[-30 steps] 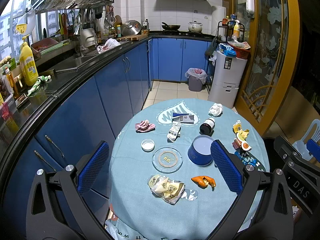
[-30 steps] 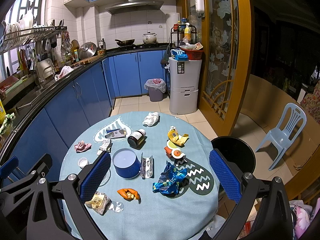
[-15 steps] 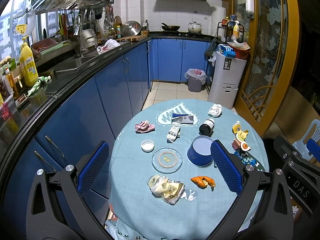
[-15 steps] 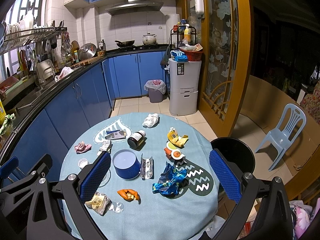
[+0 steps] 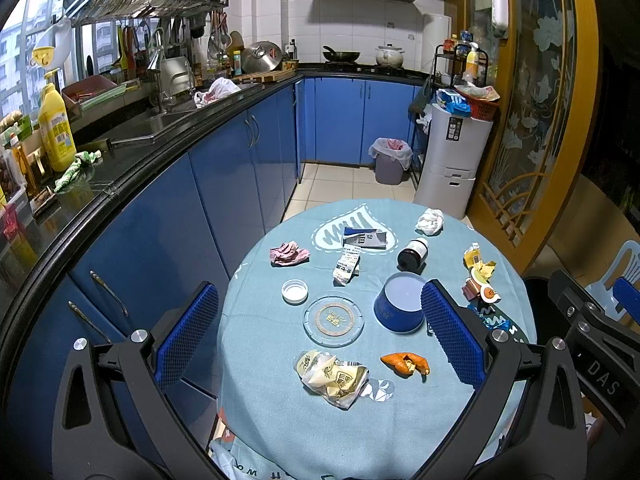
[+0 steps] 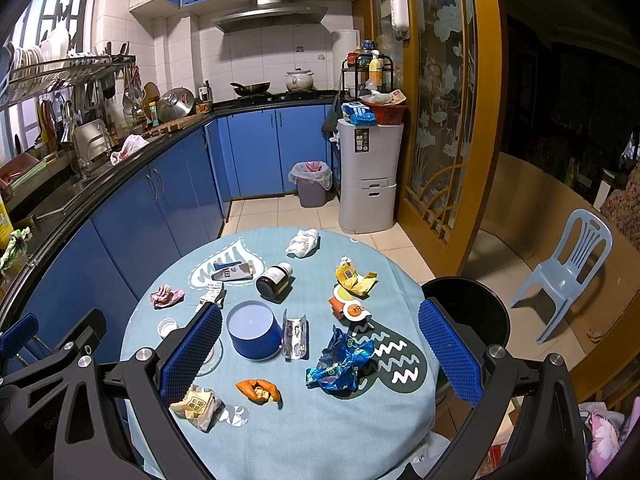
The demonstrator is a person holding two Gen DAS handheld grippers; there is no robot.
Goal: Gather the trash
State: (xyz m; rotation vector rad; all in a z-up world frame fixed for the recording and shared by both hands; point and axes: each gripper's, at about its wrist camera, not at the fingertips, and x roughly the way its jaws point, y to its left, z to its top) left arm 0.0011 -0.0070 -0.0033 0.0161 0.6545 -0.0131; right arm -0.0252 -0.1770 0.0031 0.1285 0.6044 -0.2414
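Both grippers, left (image 5: 320, 336) and right (image 6: 320, 354), remain wide-fingered above the littered desk (image 5: 276, 412); nothing collected yet.

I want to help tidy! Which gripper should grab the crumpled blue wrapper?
Probably the right gripper: the crumpled blue foil wrapper lies between its open jaws, beside the black bin.

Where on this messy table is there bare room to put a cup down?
The near edge, in front of the orange peel and blue wrapper, is bare cloth. Another patch lies between the pink tissue and white cap. Around the upturned blue bowl it is crowded.
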